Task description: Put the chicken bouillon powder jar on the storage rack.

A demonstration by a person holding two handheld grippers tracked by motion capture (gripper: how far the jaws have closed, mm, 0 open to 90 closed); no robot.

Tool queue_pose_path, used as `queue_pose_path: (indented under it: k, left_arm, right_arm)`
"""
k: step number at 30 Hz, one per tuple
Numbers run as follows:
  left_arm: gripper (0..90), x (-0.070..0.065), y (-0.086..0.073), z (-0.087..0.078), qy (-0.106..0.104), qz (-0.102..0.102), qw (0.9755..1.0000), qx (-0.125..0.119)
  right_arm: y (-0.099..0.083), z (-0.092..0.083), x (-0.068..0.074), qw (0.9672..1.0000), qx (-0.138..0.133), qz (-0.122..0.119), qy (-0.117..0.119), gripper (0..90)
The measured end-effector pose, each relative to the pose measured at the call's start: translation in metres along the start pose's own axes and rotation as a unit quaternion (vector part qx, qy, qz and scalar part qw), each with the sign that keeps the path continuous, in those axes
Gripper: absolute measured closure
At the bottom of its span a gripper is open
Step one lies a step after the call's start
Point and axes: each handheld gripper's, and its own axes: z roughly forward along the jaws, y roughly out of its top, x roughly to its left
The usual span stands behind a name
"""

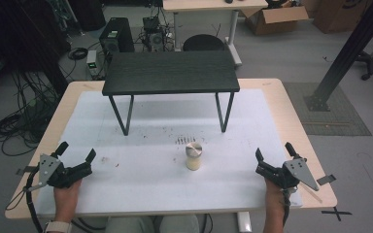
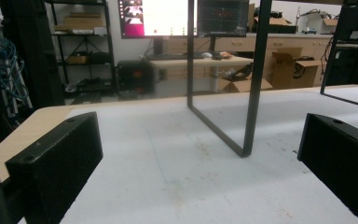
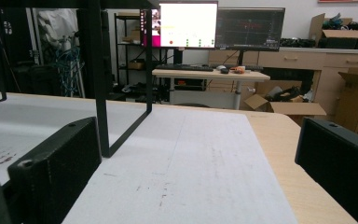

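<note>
High view: I hold my left gripper [image 1: 76, 151] low at the near left of the white mat [image 1: 145, 116] and my right gripper [image 1: 274, 151] at the near right, both resting close to the surface with jaws spread wide and nothing between them. In my judgement this is a ready stance, set to either side so the middle stays free. The small cylindrical jar [image 1: 194, 156], pale body with a metallic lid, stands upright on the mat between the two grippers, nearer my right one but well apart from both. Behind it stands the black shelf table [image 1: 171, 72] on thin legs, its top bare, likely placed as a raised surface for the jar.

Left gripper view: my left gripper [image 2: 200, 154] shows both black jaws far apart, empty mat between them. It points at the shelf's left leg frame [image 2: 254, 84], so the jar lies off to its right.

Right gripper view: my right gripper [image 3: 196, 154] is likewise wide open and empty. It looks along the mat's right edge past the shelf's right leg frame [image 3: 100, 93]; the jar lies to its left.
</note>
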Motion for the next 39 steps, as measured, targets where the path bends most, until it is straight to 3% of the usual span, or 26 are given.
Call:
queue_pose_path:
  k: [15, 25, 27, 39]
  left_arm:
    - [0.3, 0.000, 0.000, 0.000, 0.000, 0.001, 1.0000, 0.000]
    - [0.4, 0.000, 0.000, 0.000, 0.000, 0.001, 1.0000, -0.001]
    - [0.4, 0.000, 0.000, 0.000, 0.000, 0.000, 1.0000, -0.001]
    - [0.4, 0.000, 0.000, 0.000, -0.001, 0.000, 1.0000, -0.002]
  right_arm:
    - [0.000, 0.000, 0.000, 1.0000, 0.001, -0.002, 0.000, 0.1]
    - [0.002, 0.003, -0.002, 0.9998, 0.014, 0.014, -0.006, 0.0]
    - [0.003, 0.004, -0.002, 0.9996, 0.023, 0.014, -0.004, 0.0]
    - [0.022, 0.002, 0.004, 0.9996, 0.016, 0.021, 0.012, 0.0]
